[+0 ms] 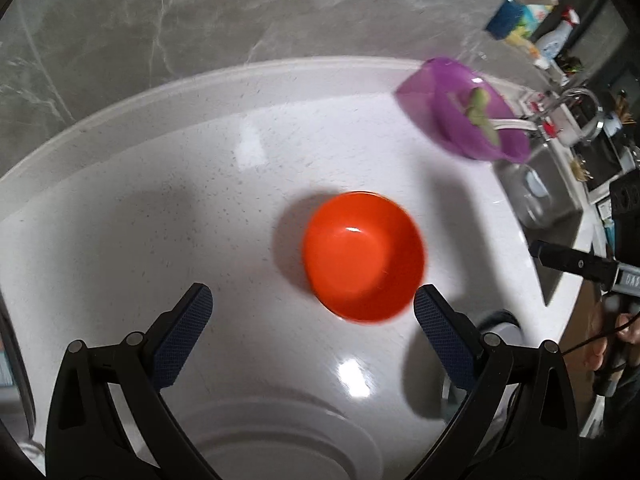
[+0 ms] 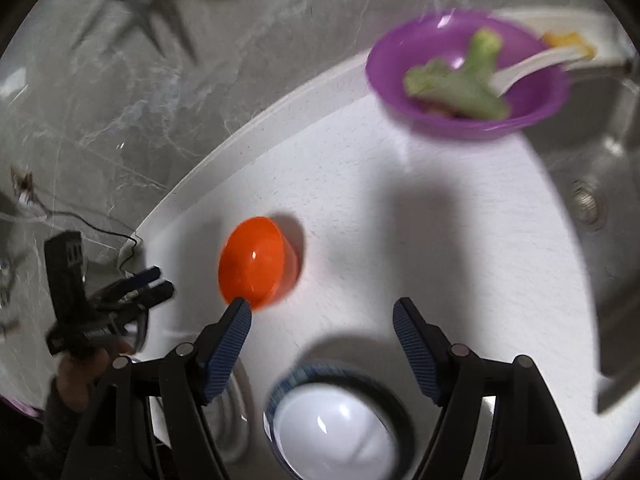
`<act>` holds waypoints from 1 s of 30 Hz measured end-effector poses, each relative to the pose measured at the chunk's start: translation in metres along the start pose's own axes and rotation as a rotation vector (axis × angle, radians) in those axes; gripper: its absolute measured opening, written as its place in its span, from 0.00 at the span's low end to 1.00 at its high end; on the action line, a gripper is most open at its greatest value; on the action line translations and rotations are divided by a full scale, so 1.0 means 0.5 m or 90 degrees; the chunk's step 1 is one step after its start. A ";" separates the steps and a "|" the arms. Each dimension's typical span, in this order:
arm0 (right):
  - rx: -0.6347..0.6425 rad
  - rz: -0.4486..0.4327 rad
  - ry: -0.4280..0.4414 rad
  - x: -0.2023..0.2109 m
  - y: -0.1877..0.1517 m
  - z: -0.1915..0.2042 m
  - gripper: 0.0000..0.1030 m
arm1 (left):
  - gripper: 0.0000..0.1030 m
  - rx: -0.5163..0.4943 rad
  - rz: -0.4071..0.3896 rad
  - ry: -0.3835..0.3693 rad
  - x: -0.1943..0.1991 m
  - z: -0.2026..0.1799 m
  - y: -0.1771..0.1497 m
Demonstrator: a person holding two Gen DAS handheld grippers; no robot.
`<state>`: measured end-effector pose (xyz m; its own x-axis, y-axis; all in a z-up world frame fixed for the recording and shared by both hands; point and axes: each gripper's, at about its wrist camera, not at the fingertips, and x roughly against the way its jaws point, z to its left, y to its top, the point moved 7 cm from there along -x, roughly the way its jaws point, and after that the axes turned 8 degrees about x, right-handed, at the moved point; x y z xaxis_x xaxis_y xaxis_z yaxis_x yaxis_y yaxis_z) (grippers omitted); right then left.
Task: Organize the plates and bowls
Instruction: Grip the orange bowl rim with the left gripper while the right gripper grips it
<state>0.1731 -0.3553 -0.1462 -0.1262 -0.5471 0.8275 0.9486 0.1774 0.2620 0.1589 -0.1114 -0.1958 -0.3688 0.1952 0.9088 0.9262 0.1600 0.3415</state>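
Left wrist: orange bowl [image 1: 363, 256] on white counter [image 1: 160, 200], at 1 o'clock off left gripper [image 1: 313, 305], jaws spread, empty | right gripper [image 2: 322, 309] likewise agape, bowl at 11 o'clock | left probably nearer; frames blurred.

Bare counter [image 1: 160, 208] between orange bowl [image 1: 363, 255] and purple bowl [image 1: 466, 110].

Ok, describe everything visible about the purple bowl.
The glossy purple plastic bowl is round with a flared rim and looks slightly translucent. It sits upright on the white speckled countertop, near its back edge beside the steel sink. Inside lie a pale green leafy scrap and a white plastic spoon whose handle leans out over the rim toward the sink. Neither claw touches it; motion blur softens its outline.
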 end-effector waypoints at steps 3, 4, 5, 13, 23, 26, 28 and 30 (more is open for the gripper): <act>-0.007 0.036 0.019 -0.070 0.032 0.021 0.69 | 0.98 0.013 0.040 -0.007 -0.060 0.027 0.010; -0.001 0.041 0.021 -0.086 0.035 0.033 0.67 | 0.98 0.012 0.052 -0.003 -0.080 0.042 0.010; 0.006 0.050 0.024 -0.105 0.041 0.042 0.67 | 0.98 0.010 0.059 0.000 -0.095 0.043 0.012; 0.023 0.111 0.013 -0.213 0.042 0.070 0.58 | 0.94 0.006 0.084 -0.003 -0.174 0.047 0.008; 0.033 0.139 -0.013 -0.256 0.026 0.065 0.29 | 0.28 0.005 0.089 -0.030 -0.186 0.033 -0.001; 0.041 0.139 -0.002 -0.260 0.027 0.078 0.17 | 0.12 -0.013 0.085 -0.029 -0.179 0.012 -0.006; 0.049 0.139 -0.012 -0.259 0.029 0.084 0.16 | 0.12 -0.025 0.082 -0.017 -0.177 0.001 -0.006; 0.048 0.137 -0.015 -0.260 0.032 0.085 0.15 | 0.11 -0.018 0.083 -0.022 -0.177 -0.002 -0.005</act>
<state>0.1923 -0.2469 -0.2285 0.0692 -0.4708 0.8795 0.9301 0.3492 0.1138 0.1894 -0.1303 -0.2769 -0.2468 0.2461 0.9373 0.9682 0.1030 0.2279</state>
